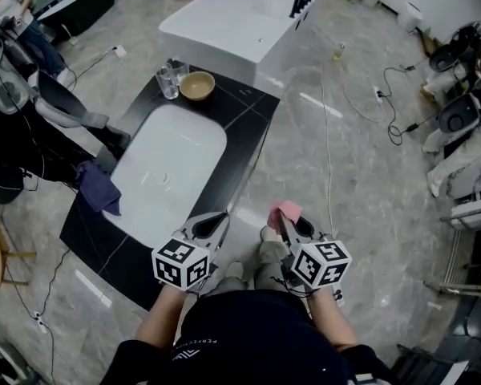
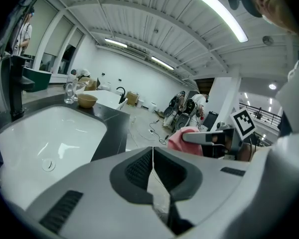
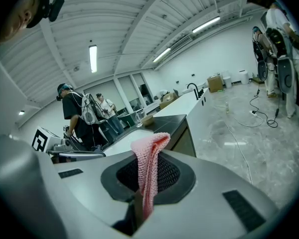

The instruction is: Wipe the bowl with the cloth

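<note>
A tan bowl (image 1: 197, 85) stands on the black counter (image 1: 239, 117) at the far end of the white sink basin (image 1: 167, 169), beside clear glasses (image 1: 171, 79). It also shows small in the left gripper view as the bowl (image 2: 86, 100) and in the right gripper view as the bowl (image 3: 146, 119). My right gripper (image 1: 281, 216) is shut on a pink cloth (image 1: 286, 210), which sticks up between its jaws as the pink cloth (image 3: 149, 169). My left gripper (image 1: 218, 218) is shut with nothing in it, over the counter's near corner. Both are well short of the bowl.
A blue rag (image 1: 99, 187) hangs over the counter's left edge. A white bathtub (image 1: 236, 24) with a black tap stands beyond the counter. Cables (image 1: 389, 111) and machines lie on the tiled floor at right. People stand at the left, and the wearer's shoes (image 1: 248, 265) are below.
</note>
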